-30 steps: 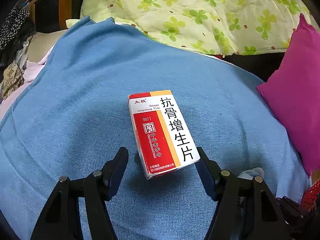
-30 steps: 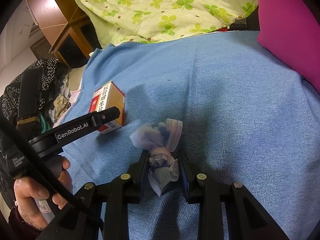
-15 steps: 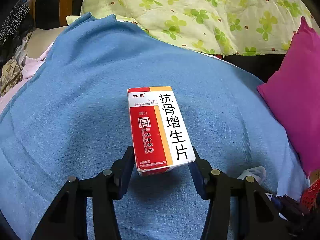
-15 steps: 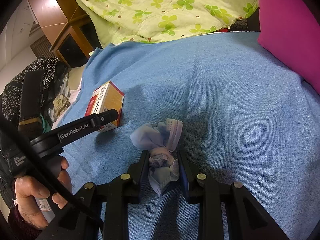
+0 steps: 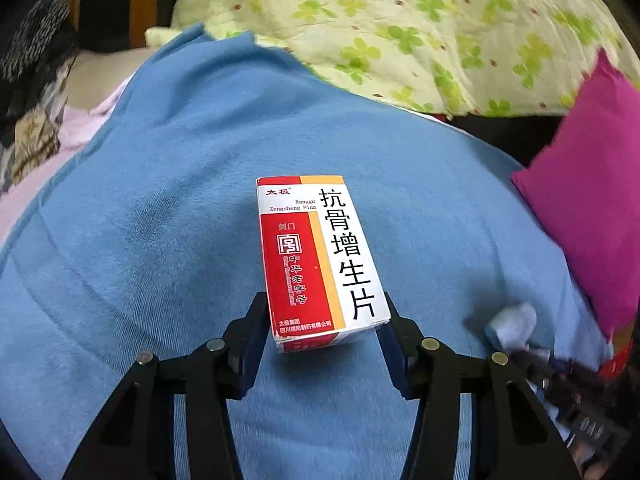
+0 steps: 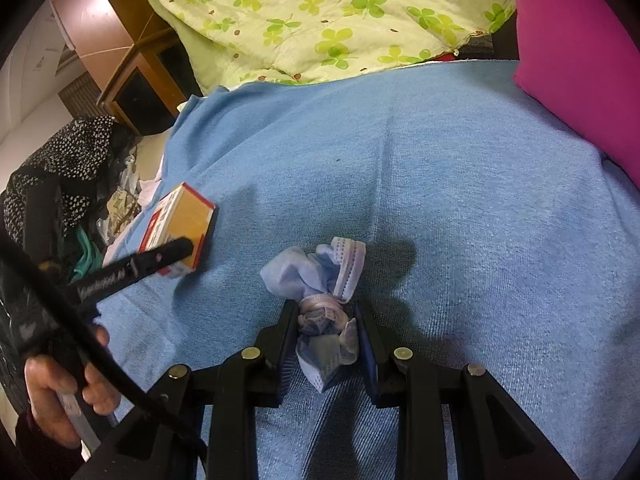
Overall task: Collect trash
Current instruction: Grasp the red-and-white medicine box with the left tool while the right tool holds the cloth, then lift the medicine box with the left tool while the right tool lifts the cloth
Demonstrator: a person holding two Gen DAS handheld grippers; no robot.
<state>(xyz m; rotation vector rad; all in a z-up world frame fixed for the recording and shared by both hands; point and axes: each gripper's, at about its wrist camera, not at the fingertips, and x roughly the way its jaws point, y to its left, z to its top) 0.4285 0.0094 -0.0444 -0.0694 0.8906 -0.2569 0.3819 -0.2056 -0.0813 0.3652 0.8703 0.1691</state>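
i am inspecting from the largest item down. the blue blanket is covering the whole working surface in both views, soft and ribbed. the green clover quilt is lying bunched along its far edge at 12 o'clock, and the magenta pillow is sitting at 3 o'clock. a wooden cabinet is standing at 10 o'clock in the right wrist view, with dark speckled clothing heaped at 9 o'clock.

the medicine box is sitting between the pads of the left gripper, its long axis running toward 12 o'clock, straight along the fingers. both pads appear to be pressing on its near end, one on each long side, so i am reading this as a half-width grip on the box. its near end looks raised off the blanket, though i cannot confirm the far end is clear. the hand working that gripper is showing at 8 o'clock in the right wrist view.

the right gripper is clamping narrowly on the crumpled face mask, which is bulging out toward 12 o'clock beyond the fingertips.

judgement: both pieces of trash are in hand, each with its own gripper, so the coming move turns on lifting clear and carrying. no bin is visible to me. the box is held only by its near end, so it could pivot downward.
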